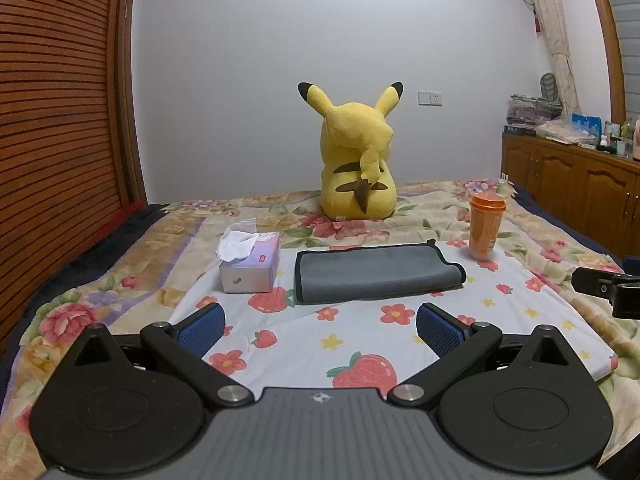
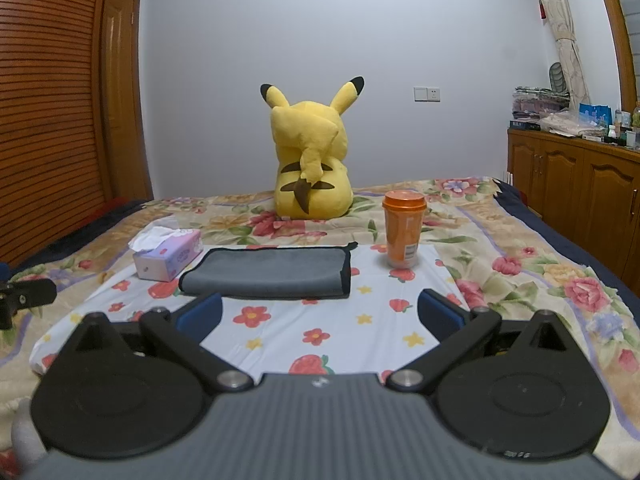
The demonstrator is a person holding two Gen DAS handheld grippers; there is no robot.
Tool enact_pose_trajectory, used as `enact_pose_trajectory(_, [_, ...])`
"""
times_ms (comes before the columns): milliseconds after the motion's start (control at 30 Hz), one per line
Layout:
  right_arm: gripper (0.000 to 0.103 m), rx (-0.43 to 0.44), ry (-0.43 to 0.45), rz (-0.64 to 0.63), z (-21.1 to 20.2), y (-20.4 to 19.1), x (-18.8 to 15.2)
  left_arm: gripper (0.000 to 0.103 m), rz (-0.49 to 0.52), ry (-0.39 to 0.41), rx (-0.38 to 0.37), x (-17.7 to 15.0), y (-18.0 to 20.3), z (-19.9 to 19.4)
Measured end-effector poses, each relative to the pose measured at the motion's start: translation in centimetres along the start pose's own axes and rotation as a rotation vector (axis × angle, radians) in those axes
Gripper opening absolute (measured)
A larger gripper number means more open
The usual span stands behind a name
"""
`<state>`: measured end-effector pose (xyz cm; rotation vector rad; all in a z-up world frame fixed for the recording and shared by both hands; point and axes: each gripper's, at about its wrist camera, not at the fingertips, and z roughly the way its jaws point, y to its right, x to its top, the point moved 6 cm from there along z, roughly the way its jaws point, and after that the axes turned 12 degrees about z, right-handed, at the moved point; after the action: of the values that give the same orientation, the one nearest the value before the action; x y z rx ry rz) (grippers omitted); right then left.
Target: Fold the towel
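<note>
Towel lies folded on the strawberry-print cloth, between tissue box and orange cup.
My left gripper and right gripper gape, holding nothing, short of it; only my right view shows the door.

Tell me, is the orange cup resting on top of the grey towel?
No, the orange cup stands upright on the strawberry-print cloth, apart from the grey towel.

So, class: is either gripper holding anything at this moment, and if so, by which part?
Nothing is held. The left gripper and right gripper are both open, short of the grey towel, which lies folded on the bed.
</note>
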<state>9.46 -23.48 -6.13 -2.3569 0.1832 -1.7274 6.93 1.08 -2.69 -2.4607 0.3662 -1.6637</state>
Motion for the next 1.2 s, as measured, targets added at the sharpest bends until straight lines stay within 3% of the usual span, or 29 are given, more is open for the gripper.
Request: enact_pose_trajectory(1200, [0.103, 0.0, 0.001, 0.001, -0.06, -0.07, 0.0, 0.103, 0.018, 0.003, 0.003, -0.15, 0.13, -0.1])
